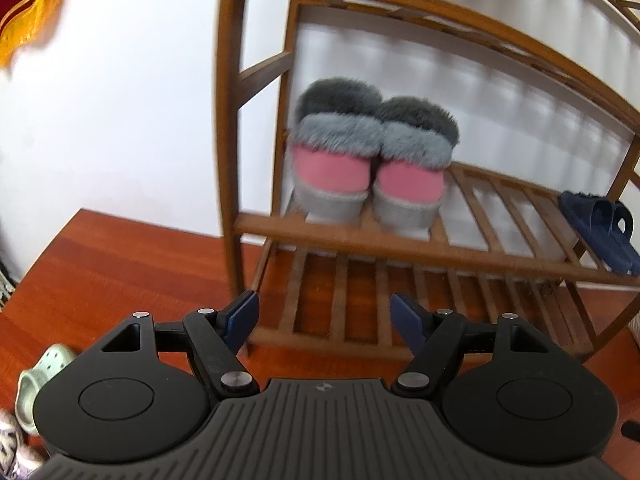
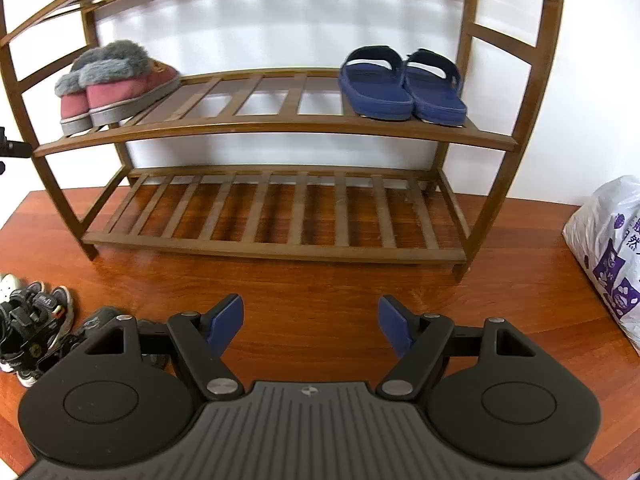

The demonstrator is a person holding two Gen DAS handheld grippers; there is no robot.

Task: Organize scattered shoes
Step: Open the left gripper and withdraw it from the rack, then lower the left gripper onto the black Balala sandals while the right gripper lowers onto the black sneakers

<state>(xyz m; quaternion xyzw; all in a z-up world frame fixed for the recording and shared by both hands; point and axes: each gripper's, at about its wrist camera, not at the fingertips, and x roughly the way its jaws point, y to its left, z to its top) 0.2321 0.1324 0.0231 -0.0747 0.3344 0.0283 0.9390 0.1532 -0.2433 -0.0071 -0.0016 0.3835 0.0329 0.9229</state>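
Two pairs sit on the shoe rack's [image 2: 276, 128] middle shelf; both the left gripper [image 1: 322, 320] and right gripper [image 2: 310, 322] have jaws wide and empty, so the next step is judged to be fetching the black sandals [image 2: 28, 320] on the floor left of the rack.

Pink fur-lined slippers [image 2: 116, 84], grey fluffy cuffs, grey soles: paired, touching, heels outward, left end of the wooden shoe rack's [image 2: 276, 130] middle shelf. Navy slide sandals [image 2: 404, 86]: paired side by side, upright, right end of same shelf. Bottom shelf bare. Black strapped sandals [image 2: 30, 326] on floor, left of rack. Mint-green clog [image 1: 38, 380] on floor, far left.
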